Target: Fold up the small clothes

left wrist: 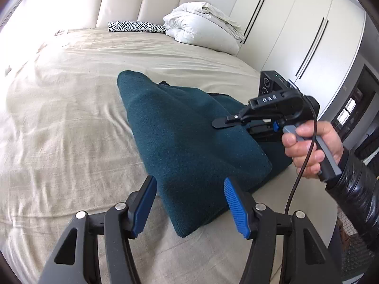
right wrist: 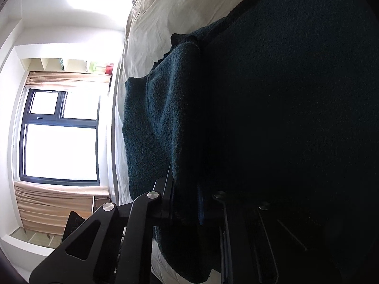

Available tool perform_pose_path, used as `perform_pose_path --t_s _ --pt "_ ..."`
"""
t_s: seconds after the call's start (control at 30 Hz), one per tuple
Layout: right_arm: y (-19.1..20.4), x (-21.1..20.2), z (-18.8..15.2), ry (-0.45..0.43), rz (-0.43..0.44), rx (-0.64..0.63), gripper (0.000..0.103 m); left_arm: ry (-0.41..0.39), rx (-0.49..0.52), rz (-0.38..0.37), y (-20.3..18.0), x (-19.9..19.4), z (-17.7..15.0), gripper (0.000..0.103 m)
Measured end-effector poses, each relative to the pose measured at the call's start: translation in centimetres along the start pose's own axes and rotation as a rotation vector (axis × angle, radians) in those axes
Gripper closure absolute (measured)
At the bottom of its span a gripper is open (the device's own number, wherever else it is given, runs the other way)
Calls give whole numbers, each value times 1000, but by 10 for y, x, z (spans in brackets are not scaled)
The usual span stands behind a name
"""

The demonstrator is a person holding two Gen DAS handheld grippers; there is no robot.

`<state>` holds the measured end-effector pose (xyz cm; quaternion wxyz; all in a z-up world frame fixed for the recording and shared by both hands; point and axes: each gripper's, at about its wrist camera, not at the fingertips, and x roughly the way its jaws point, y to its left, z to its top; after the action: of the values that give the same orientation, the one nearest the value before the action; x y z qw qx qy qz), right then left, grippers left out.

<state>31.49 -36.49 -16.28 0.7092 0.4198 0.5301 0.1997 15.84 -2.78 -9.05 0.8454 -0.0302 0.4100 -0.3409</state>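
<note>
You were partway into a fold. One dark teal garment, thick and fleecy, lay on the bed toward its right side, bunched into a ridge, not flat. Your right gripper was clenched on the garment's right edge; the right wrist view showed the fabric pinched between the two pads, the rest draping dark over the lens. Your left gripper hung released above the garment's near corner, both blue pads apart and touching no cloth, though the near corner sat between them from that camera's angle.

By my reading, the step in hand was securing a second hold before carrying the edge over. The next move probably called for you to lower the left gripper onto the near hem, close on one layer only, then lift both ends evenly so the thick cloth would not slump or double up.

By count: one garment, two grippers, one bed. At the far end lay one white bundled duvet and one zebra-print cushion; wardrobe doors stood on the right.
</note>
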Motion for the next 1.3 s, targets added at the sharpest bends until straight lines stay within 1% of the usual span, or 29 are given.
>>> perform_pose_path --t_s 0.07,0.13,0.17,0.2,0.37,0.57,0.7,0.73,0.8,0.93,1.0,1.1,1.17,1.2,1.3 --pt "0 -11 -3 -20 -15 -10 91 -9 -36 -16 17 3 2 41" --pt "-3 -24 -4 -37 -28 -13 91 -18 -50 -24 19 7 9 40" --pt "-4 -33 -5 -48 -31 -17 91 -20 -51 -27 17 14 20 39" --pt "-5 -41 -5 -60 -38 -21 92 -20 -54 -29 16 16 24 37" --pt "-17 -86 -6 -117 -80 -21 92 -8 -44 -49 -2 36 38 36" --pt "-24 -110 -6 -138 -112 -19 92 -8 -19 -73 -28 60 60 36" --pt "-26 -116 -8 -133 -129 -27 92 -8 0 -73 -38 68 69 36" --pt "-24 -112 -8 -136 -131 -28 92 -10 1 -77 -39 71 71 36" --pt "-24 -118 -7 -149 -126 -29 92 -11 9 -82 -42 77 79 36" --pt "-29 -125 -8 -157 -135 -26 92 -1 31 -71 -47 91 81 36" --pt "-39 -129 -6 -164 -128 -16 92 13 30 -59 -46 101 81 36" --pt "-41 -125 -8 -171 -128 10 92 41 18 -44 -41 116 78 36" --pt "-50 -119 -11 -156 -129 22 92 60 24 -23 -39 127 75 36" --pt "-54 -113 -12 -148 -125 37 92 63 26 -26 -38 131 74 36" --pt "-68 -113 -15 -170 -46 88 92 72 54 -14 -40 138 70 36"
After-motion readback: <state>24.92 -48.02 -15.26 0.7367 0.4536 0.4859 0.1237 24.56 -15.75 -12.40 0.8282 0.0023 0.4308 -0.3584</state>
